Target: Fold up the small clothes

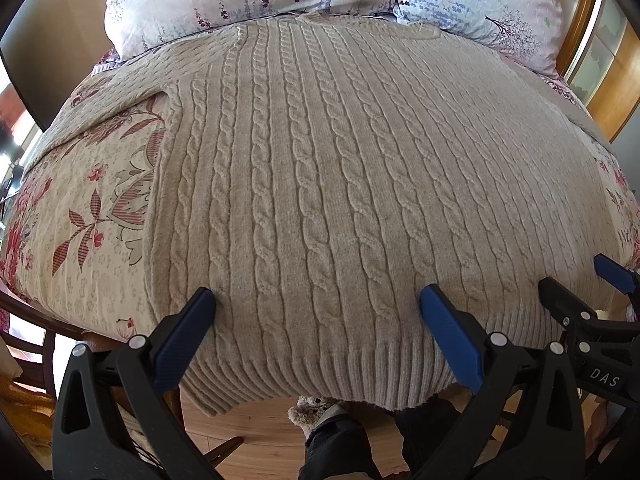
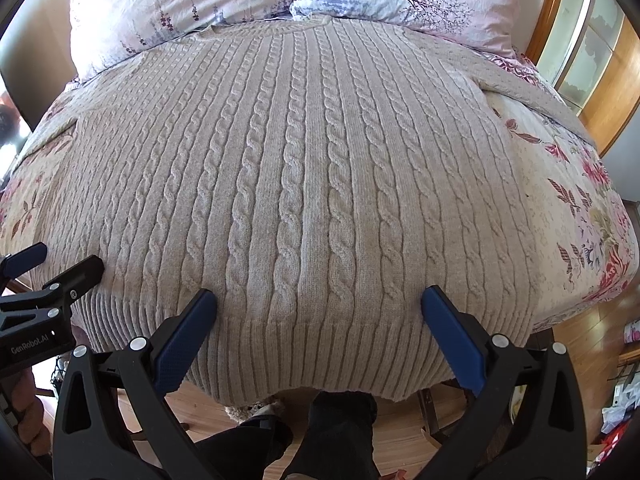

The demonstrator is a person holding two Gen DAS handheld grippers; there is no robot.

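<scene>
You've got a bed with a floral bedspread (image 1: 80, 200) filling most of both views, two flowery pillows (image 2: 180, 12) at the far end, warm wood-plank floor (image 2: 404, 436) below the near edge, and a wooden-framed window (image 2: 580, 56) on the right letting in plenty of daylight.

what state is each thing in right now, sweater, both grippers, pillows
sweater: spread flat and unfolded on the bedspread, ribbed hem hanging over the near edge
left gripper: open, fingers wide over the hem, holding nothing
right gripper: open, fingers wide over the hem, holding nothing
pillows: two side by side at the head, beyond the collar
</scene>
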